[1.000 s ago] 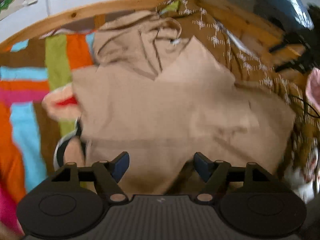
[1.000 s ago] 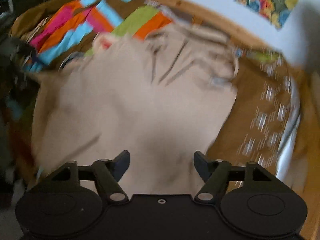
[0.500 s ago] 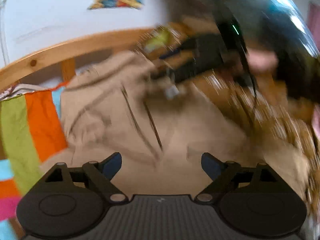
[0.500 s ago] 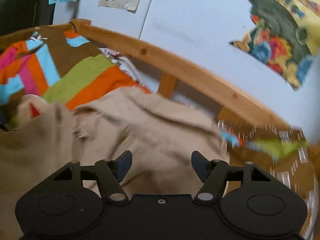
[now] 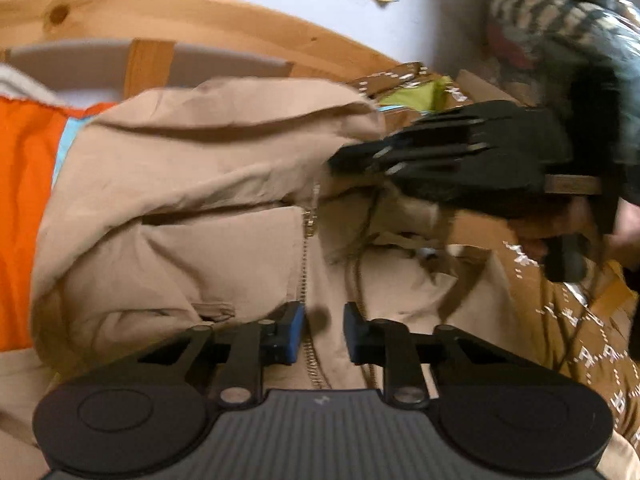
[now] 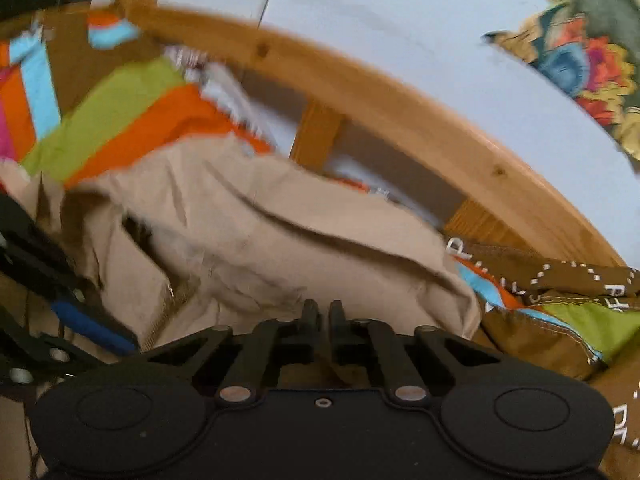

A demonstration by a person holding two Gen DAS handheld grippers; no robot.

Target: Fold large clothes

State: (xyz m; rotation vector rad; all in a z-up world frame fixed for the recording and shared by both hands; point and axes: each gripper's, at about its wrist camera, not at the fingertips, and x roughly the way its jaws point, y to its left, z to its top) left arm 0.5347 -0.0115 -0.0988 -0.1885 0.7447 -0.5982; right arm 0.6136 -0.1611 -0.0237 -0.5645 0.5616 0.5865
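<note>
- Left tongs: slightly spread over the metal zipper of the beige cotton hooded jacket.
- Right tongs: pinching the jacket's hood edge, near the zipper.

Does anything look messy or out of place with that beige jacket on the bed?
Yes. The beige jacket lies rumpled, its hood bunched toward the wooden bed rail and its zipper running crooked.

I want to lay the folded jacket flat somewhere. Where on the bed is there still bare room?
The clearest open patch is the striped blanket, between the tan jacket and the wooden bed rail. To the right it is crowded: a brown patterned fabric bunches against the jacket, and both grippers work there.
</note>
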